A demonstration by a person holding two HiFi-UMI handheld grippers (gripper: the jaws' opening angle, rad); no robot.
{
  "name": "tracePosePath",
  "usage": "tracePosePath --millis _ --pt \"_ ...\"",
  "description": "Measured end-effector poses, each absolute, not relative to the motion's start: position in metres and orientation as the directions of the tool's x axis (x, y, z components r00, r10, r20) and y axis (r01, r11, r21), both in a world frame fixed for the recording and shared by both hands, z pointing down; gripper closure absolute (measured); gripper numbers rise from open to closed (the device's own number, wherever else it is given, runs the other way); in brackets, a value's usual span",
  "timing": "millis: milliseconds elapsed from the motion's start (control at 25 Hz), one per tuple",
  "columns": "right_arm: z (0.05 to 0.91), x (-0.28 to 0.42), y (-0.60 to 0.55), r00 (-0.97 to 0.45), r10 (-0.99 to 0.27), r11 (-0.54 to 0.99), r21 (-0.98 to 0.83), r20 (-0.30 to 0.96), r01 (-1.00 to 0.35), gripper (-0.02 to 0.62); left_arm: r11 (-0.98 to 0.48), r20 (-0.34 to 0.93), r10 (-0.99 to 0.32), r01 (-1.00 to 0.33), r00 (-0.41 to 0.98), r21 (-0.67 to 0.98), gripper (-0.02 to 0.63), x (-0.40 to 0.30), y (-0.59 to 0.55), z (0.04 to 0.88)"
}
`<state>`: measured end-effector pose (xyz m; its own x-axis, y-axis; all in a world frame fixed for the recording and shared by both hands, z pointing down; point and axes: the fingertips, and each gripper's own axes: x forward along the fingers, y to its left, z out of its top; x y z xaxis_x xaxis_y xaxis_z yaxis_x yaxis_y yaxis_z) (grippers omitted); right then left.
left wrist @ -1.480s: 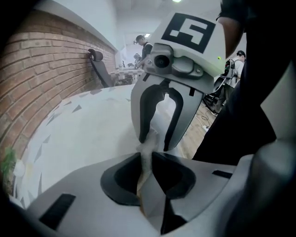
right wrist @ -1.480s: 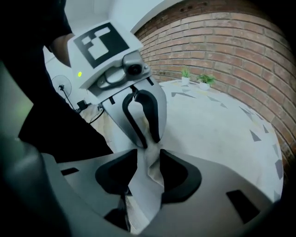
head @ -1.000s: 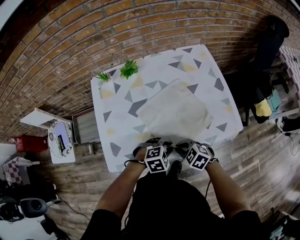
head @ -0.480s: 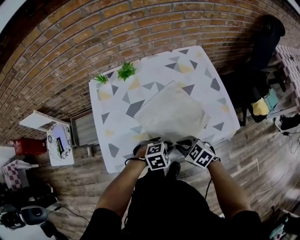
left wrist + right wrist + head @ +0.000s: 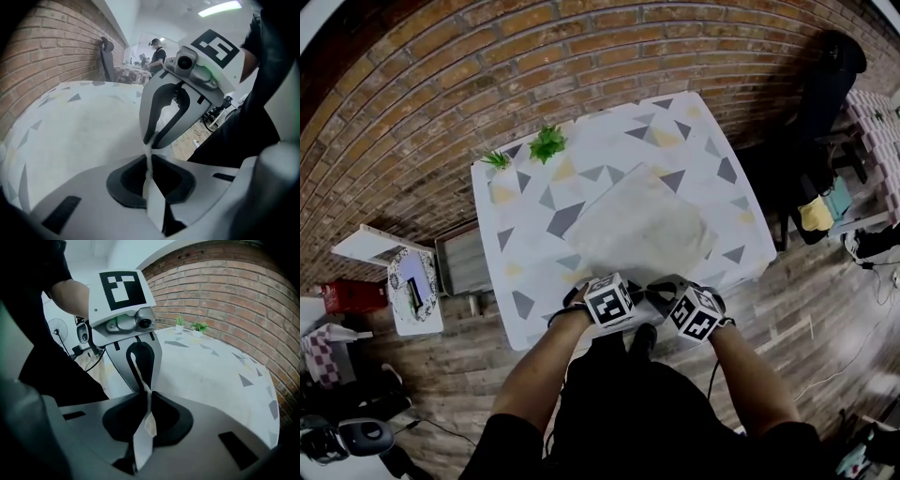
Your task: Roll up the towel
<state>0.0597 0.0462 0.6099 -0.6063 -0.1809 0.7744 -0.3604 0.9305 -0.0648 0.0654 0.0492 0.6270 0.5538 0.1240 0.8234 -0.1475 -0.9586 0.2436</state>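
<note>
Left claw [image 5: 149, 159] is shut on a thin edge of the towel [image 5: 642, 225], its jaws having just been closing with that edge between them. Right claw [image 5: 147, 393] pinches the same edge, nose to nose with the left.

The triangle-patterned surface [image 5: 520, 239] stands against a brick wall. The towel lies flat and cornerwise on it, its near corner at the two claws. Two small plants [image 5: 547, 142] stand at the far edge.

Since a second ago both claws have stayed at that corner, the left one's marker cube has rolled a little, and the towel remains unrolled.

Only the gripper views show the pinched cloth, which the cubes hide from the head view. Only the head view shows the whole spread towel.
</note>
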Motion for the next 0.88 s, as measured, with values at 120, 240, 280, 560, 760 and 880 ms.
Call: tracePosePath --millis 120,240,280,560,760,880 --pt "0.618 0.057 0.045 -0.598 -0.148 0.929 -0.096 0.788 -0.356 0.555 -0.960 0.830 0.131 -0.141 0.542 0.243 0.568 0.062 0.051 0.631" --pt "0.625 0.054 0.044 -0.600 -0.100 0.918 -0.159 0.793 -0.363 0.555 -0.981 0.861 0.089 -0.107 0.501 0.163 0.565 0.054 0.050 0.632" --pt "0.627 0.053 0.042 -0.602 -0.092 0.909 -0.180 0.793 -0.375 0.555 -0.988 0.871 0.057 -0.096 0.488 0.118 0.565 0.052 0.048 0.630" --pt "0.628 0.059 0.025 -0.587 -0.071 0.874 -0.234 0.807 -0.426 0.555 -0.995 0.885 -0.092 -0.001 0.457 -0.102 0.517 0.056 0.041 0.619" --pt "0.629 0.063 0.018 -0.565 -0.109 0.871 -0.196 0.818 -0.451 0.535 -0.996 0.898 -0.079 0.010 0.434 -0.092 0.494 0.057 0.035 0.631" --pt "0.623 0.070 0.013 -0.549 -0.167 0.873 -0.136 0.819 -0.468 0.505 -0.998 0.894 -0.068 -0.013 0.444 -0.069 0.494 0.057 0.030 0.636"
